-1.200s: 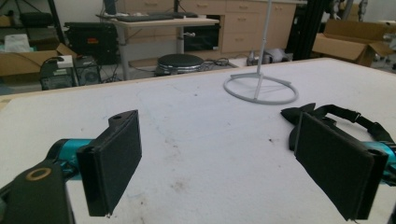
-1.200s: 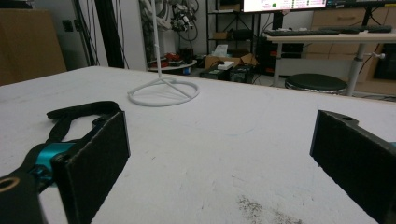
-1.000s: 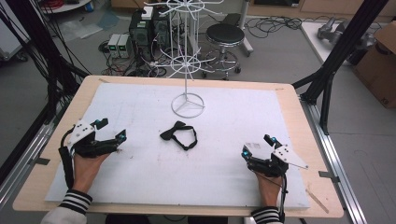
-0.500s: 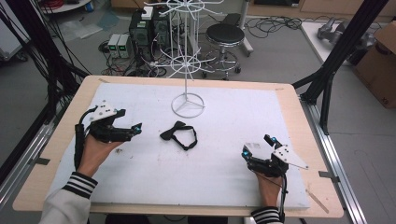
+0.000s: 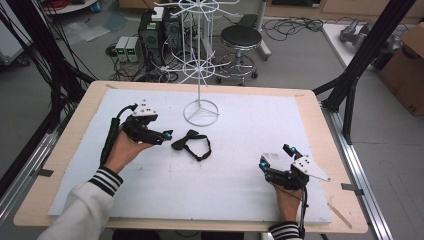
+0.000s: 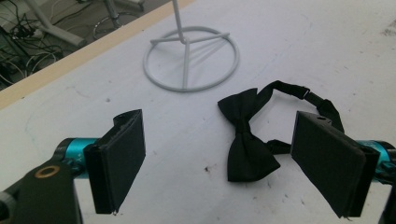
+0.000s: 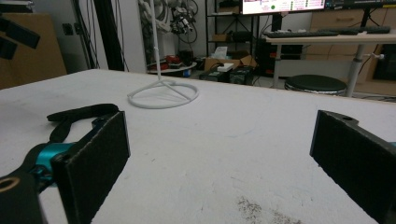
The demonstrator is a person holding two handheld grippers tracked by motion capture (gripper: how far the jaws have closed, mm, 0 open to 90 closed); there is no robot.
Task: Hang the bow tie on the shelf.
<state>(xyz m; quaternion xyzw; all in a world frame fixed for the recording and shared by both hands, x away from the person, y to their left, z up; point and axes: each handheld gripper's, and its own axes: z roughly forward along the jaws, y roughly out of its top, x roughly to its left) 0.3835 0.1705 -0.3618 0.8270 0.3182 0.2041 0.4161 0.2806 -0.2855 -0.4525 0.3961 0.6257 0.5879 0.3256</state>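
Note:
A black bow tie (image 5: 190, 143) with its strap looped lies flat on the white table cover, just in front of the white wire stand's ring base (image 5: 201, 112). My left gripper (image 5: 168, 135) hovers right beside the tie's left end. In the left gripper view the bow tie (image 6: 246, 140) lies ahead between the wide pads, untouched. The left gripper (image 6: 219, 140) is open, though its jaws have just closed a little. My right gripper (image 5: 276, 154) rests open near the front right, with nothing in it. The right gripper view shows its own right gripper (image 7: 219, 149) with bare table between the pads.
The tall wire stand (image 5: 199, 60) rises from its base at the table's far middle. The white cover (image 5: 240, 200) spans most of the wooden tabletop (image 5: 325, 150). Black frame posts (image 5: 357, 65) flank the table. In the right gripper view the tie's strap (image 7: 79, 112) lies left of the stand base (image 7: 163, 97).
The left hand has carried its gripper to the right and away from the front edge, up to the bow tie. The right gripper and the bow tie have stayed put.

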